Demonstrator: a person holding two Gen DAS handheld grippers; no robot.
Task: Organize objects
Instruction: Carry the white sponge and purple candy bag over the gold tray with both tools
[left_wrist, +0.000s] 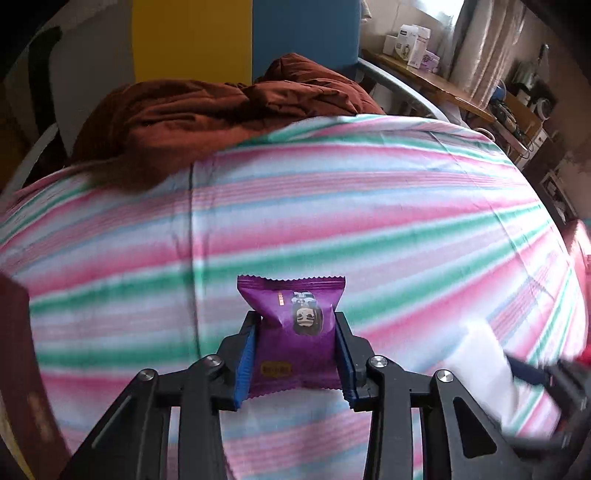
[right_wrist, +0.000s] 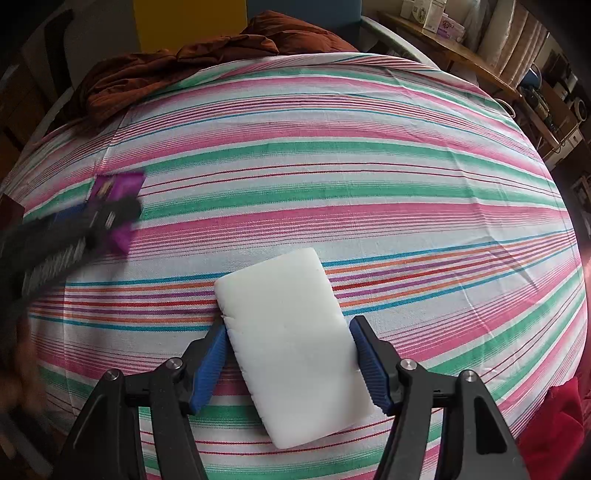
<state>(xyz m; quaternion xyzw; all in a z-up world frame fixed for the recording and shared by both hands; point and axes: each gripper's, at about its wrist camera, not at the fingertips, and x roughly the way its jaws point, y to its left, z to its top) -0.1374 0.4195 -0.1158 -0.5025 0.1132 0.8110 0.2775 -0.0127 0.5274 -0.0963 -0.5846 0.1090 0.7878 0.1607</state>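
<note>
A purple snack packet (left_wrist: 291, 306) with a cartoon face sits between the blue pads of my left gripper (left_wrist: 295, 321), which is shut on it just above the striped bedsheet (left_wrist: 332, 206). In the right wrist view the same packet (right_wrist: 118, 184) and left gripper (right_wrist: 110, 210) show blurred at the left. A white foam block (right_wrist: 284, 295) lies tilted between the fingers of my right gripper (right_wrist: 288, 325), whose pads press its two long sides. The block (left_wrist: 480, 354) and right gripper (left_wrist: 546, 376) appear blurred at the right of the left wrist view.
A rust-brown quilt (left_wrist: 207, 110) is bunched at the far side of the bed. A dark red box (left_wrist: 18, 350) stands at the left edge and red cloth (right_wrist: 554, 424) at the right. A desk with boxes (left_wrist: 413, 44) stands beyond the bed.
</note>
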